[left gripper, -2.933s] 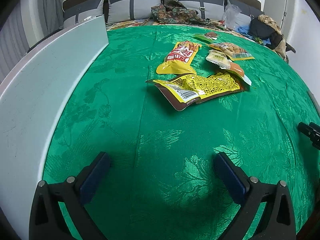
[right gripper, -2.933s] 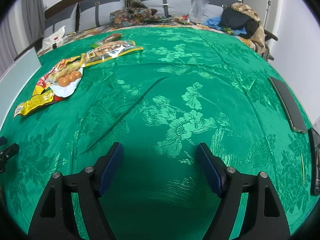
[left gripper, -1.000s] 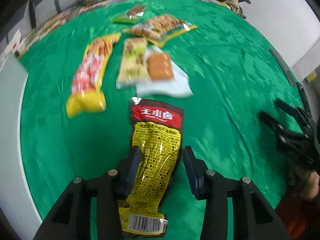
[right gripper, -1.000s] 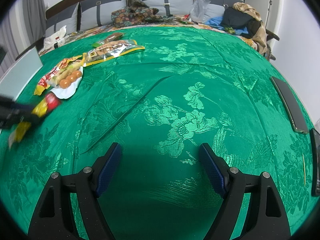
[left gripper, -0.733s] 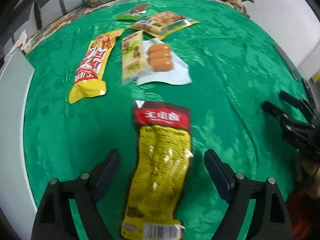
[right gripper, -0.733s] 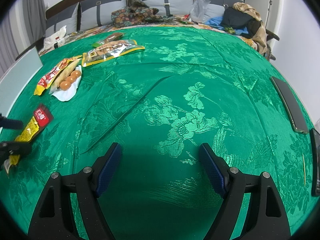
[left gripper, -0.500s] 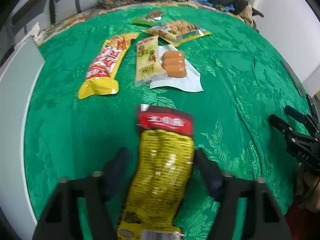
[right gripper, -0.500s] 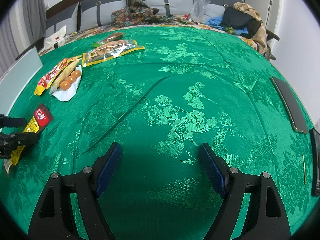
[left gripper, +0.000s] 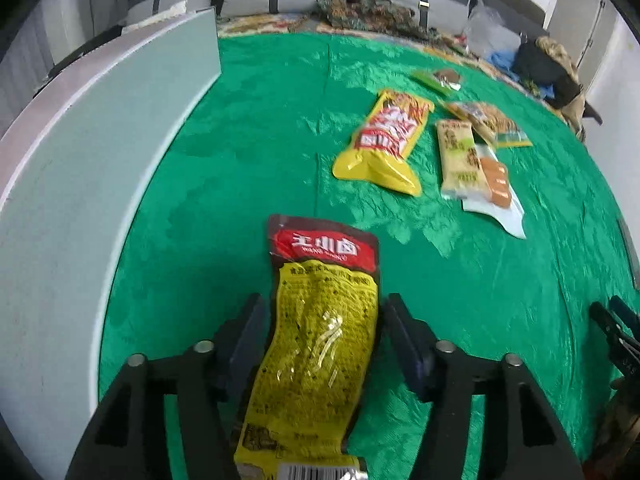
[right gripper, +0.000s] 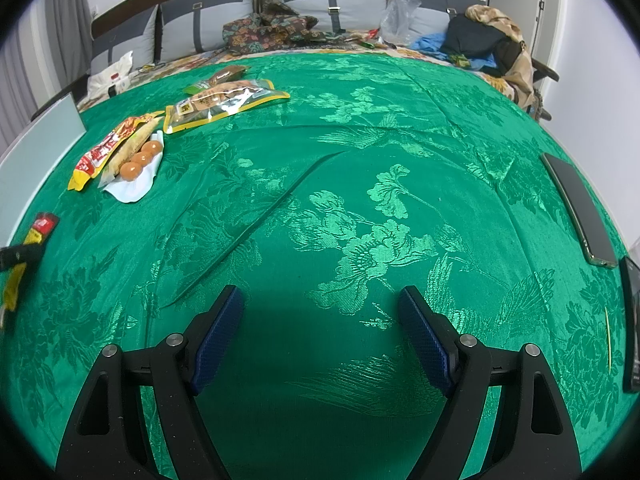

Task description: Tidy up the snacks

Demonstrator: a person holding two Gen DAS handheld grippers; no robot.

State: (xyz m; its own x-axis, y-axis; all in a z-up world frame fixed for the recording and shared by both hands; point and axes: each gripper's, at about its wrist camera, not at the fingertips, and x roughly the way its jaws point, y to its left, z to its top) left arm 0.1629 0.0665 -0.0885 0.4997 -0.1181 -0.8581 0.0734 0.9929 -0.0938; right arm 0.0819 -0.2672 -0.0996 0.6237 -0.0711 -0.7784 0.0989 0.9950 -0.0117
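Release is the step in hand, by my reading: the yellow-and-red snack packet lies flat on the green cloth, near the pale board and well apart from the other snacks further up. The left gripper has just been opening; its jaws stand part open on either side of the packet, not pressing it. Next it needs to back off clear and go for another pack. The right gripper hovers wide open, empty
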